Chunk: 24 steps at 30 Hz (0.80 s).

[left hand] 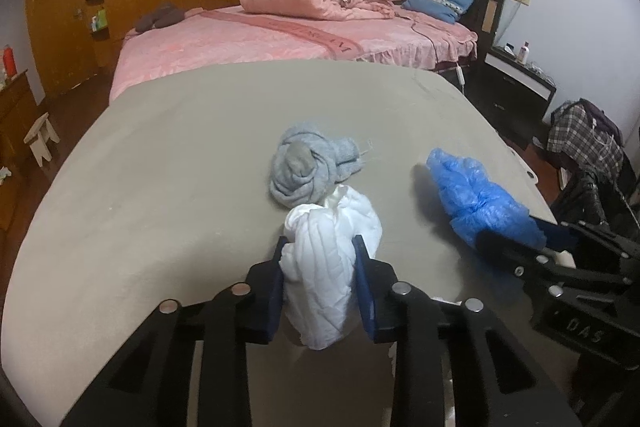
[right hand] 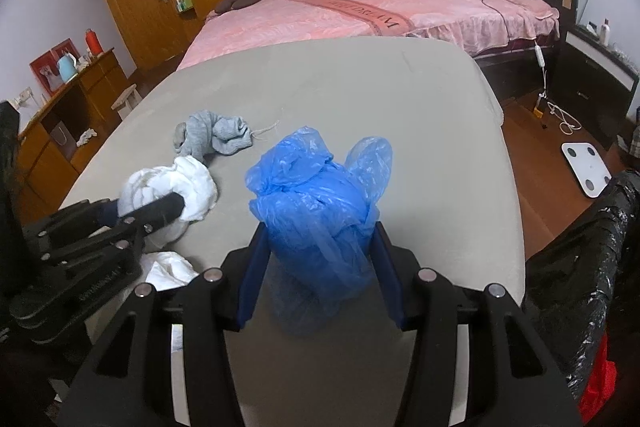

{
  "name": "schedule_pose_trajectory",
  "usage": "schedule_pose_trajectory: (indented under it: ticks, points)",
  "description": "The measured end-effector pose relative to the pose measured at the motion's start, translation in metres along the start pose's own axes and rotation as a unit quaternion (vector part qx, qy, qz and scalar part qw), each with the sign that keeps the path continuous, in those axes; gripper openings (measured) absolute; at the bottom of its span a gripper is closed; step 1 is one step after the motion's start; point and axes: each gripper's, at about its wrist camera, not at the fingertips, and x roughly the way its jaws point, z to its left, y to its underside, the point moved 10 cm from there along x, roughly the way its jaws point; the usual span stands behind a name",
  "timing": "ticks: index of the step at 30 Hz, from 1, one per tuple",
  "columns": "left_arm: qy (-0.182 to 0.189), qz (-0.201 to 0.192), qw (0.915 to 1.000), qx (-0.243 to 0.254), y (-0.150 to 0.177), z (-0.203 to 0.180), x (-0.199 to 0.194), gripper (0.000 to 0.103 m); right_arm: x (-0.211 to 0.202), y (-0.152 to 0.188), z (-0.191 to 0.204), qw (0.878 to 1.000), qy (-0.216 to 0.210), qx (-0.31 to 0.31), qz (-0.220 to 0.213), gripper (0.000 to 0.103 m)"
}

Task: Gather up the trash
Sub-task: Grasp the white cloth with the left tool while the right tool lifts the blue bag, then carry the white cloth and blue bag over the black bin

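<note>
My left gripper (left hand: 320, 247) is shut on a crumpled white tissue wad (left hand: 328, 267) over the grey table (left hand: 160, 167); the wad also shows in the right wrist view (right hand: 168, 187). My right gripper (right hand: 318, 231) is shut on a crumpled blue plastic bag (right hand: 316, 203), which also shows in the left wrist view (left hand: 480, 195). A balled grey sock (left hand: 308, 167) lies on the table just beyond the white wad; it also shows in the right wrist view (right hand: 212, 135). Another white tissue piece (right hand: 168, 267) lies near the table's front edge.
A black trash bag (right hand: 592, 259) hangs open at the table's right side. A pink bed (left hand: 280, 35) stands behind the table. A white scale (right hand: 586, 169) lies on the wooden floor. A wooden cabinet (right hand: 60, 115) stands at left.
</note>
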Motion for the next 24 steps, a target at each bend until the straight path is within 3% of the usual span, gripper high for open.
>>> schedule_pose_trajectory:
  ticks: [7,17,24]
  points:
    - [-0.008,-0.033,0.9994,-0.008,-0.013,0.000,-0.034,0.030,-0.011,-0.005,0.002,1.000,-0.007,0.002,-0.015,0.049]
    - [-0.019,-0.071,0.9972,-0.011,-0.030,-0.008,-0.080,0.030,-0.066,-0.025,-0.001,0.998,-0.014,0.002,-0.063,0.049]
    - [-0.016,-0.091,0.9957,-0.002,-0.041,-0.033,-0.110,0.030,-0.113,-0.033,-0.019,0.996,-0.003,0.008,-0.094,0.049]
